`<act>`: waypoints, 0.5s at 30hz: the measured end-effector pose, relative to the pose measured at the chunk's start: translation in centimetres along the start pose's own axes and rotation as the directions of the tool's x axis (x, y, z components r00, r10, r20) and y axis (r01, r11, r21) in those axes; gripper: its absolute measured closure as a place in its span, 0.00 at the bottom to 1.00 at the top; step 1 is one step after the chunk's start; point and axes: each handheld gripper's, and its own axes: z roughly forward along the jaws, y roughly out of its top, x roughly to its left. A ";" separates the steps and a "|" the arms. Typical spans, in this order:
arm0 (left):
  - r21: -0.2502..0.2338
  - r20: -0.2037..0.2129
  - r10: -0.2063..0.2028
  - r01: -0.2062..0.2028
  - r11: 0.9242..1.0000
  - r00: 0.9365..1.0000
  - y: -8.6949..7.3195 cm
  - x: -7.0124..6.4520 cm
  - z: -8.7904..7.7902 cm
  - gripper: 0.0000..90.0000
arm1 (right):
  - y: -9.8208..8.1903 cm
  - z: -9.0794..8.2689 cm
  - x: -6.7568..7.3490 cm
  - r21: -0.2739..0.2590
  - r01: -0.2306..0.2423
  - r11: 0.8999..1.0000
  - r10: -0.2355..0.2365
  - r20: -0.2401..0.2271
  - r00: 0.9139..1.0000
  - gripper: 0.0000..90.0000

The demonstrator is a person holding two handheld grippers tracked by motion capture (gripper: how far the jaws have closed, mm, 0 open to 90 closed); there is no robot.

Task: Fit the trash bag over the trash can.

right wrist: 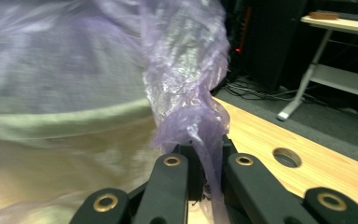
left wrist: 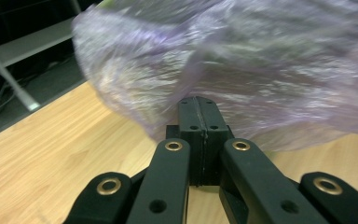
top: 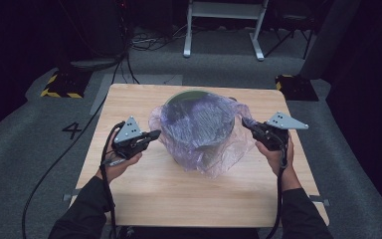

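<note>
A round bin [top: 199,144] stands mid-worktop [top: 144,194] between the two grippers, draped in a thin purple bag [top: 201,122]. The left gripper [top: 155,134] sits just beside the bag's left side; its jaws are pressed together, tips against the film [left wrist: 242,70], though whether any film is pinched I cannot tell. The right gripper [top: 245,124] is clamped on a gathered fold of the bag [right wrist: 200,126], which runs down between its jaws.
</note>
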 end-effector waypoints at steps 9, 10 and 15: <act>0.004 -0.034 -0.019 0.019 1.000 0.999 -0.7 0.4 -1.2 0.67 | -0.9 0.5 -1.0 -0.010 -0.051 0.999 0.051 0.015 0.999 0.99; -0.013 -0.029 -0.007 0.007 1.000 1.000 -0.6 0.0 -1.7 0.60 | -0.9 0.4 -0.9 -0.010 -0.049 0.999 0.049 0.014 0.999 0.99; -0.109 0.029 0.026 -0.023 0.994 0.999 1.0 -2.7 -4.4 0.25 | -0.2 0.0 -0.1 -0.021 -0.015 1.000 0.016 0.013 1.000 0.99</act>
